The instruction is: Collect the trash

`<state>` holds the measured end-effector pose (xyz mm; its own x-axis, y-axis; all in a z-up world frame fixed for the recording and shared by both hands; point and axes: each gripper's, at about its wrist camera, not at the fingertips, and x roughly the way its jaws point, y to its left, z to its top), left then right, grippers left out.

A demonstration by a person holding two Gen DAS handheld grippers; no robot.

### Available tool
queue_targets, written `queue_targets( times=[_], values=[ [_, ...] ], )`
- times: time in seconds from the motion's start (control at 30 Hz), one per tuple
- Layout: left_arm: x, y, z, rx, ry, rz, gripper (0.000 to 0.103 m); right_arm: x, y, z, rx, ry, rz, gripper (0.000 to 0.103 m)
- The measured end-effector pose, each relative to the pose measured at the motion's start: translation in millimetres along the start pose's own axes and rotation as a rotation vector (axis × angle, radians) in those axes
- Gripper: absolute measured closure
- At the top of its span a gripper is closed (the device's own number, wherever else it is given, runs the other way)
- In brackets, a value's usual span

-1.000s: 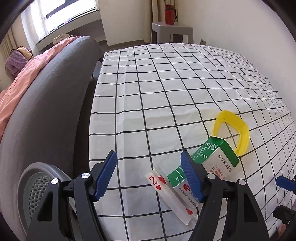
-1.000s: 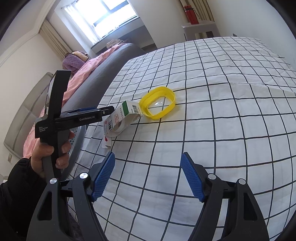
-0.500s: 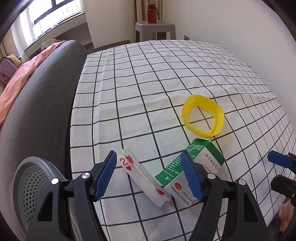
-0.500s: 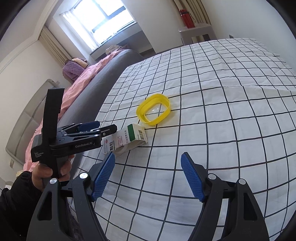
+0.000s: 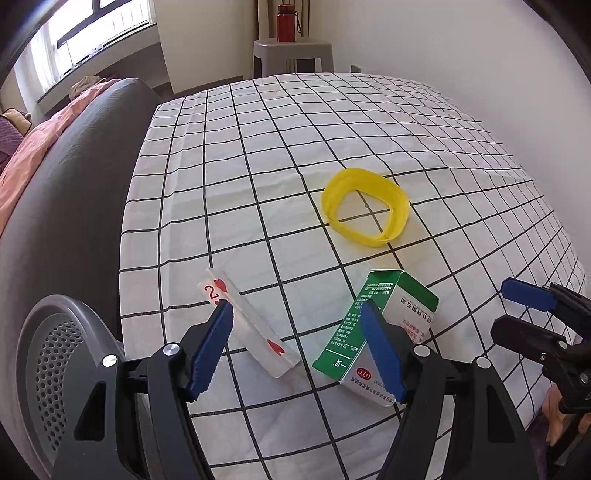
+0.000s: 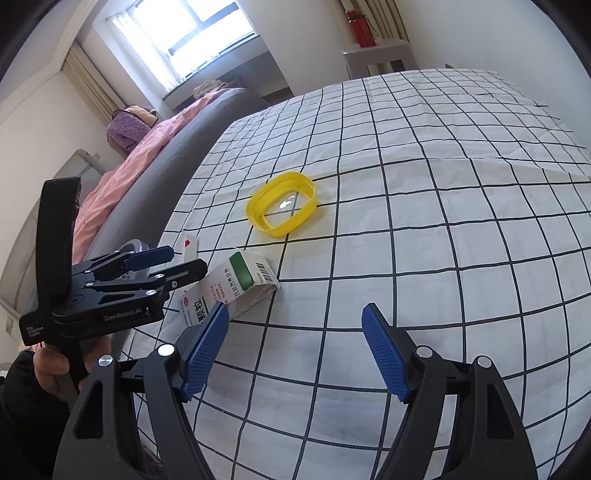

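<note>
Your left gripper (image 5: 295,343) w/ jaws apart hovers over the playing card (image 5: 247,325) beside the green box (image 5: 384,325) on the checked cloth (image 5: 258,147); card is thin, slippery, so pinch its raised edge.

A white cloth with a black grid (image 5: 303,140) covers the tabletop, lightly creased across its middle. Along its left edge runs the rounded dark grey back of a sofa (image 5: 70,177), and a pink blanket (image 6: 122,173) lies over the sofa's far side, with a purple knitted bundle (image 6: 127,127) at its far end. At the near left, just beside the cloth's edge, stands a grey perforated bin (image 5: 48,365). Beyond the far end of the tabletop a grey stool (image 5: 293,53) stands against the wall, with a red bottle (image 5: 287,18) upright on it. A bright window (image 6: 199,33) with pale curtains fills the far left wall.
</note>
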<state>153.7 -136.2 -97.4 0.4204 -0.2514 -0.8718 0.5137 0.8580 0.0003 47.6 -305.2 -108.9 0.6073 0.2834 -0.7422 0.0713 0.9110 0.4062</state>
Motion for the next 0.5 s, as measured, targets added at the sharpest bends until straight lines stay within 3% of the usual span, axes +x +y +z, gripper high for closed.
queue_targets(
  times=[0.5],
  values=[
    [-1.3, -0.8, -4.9, 0.026, 0.016, -0.015, 0.034, 7.8, -0.4, 2.3, -0.025, 0.029, -0.087, 0.03]
  ],
)
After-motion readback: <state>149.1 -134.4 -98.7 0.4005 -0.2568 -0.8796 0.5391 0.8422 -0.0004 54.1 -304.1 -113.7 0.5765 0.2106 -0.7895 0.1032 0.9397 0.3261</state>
